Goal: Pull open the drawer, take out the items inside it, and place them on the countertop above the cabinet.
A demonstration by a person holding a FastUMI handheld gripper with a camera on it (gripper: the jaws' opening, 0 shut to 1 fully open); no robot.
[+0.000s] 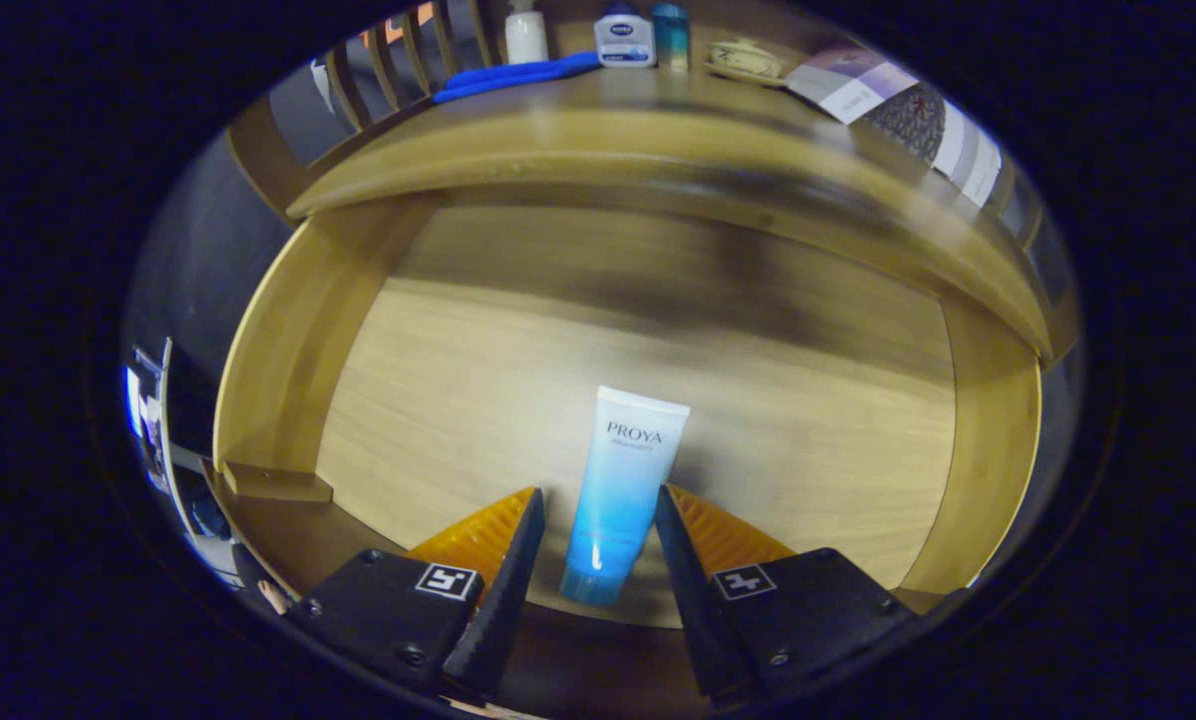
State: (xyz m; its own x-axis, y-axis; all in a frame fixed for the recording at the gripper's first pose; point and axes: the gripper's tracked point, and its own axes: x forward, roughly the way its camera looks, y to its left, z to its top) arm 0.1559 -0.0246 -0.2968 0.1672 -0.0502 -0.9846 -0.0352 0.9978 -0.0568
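tube, white fading to blue

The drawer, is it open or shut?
Open. The drawer is pulled out below the countertop, its wooden floor bare around a blue tube lying between the open fingers.

Open drawer floor mostly bare, one tube between the fingers

The wooden pulled-out drawer offers bare floor to either side of the blue-and-white squeeze tube, which lies between the spread fingers of the gripper; the overhanging wooden countertop closes in the room above the drawer's back.
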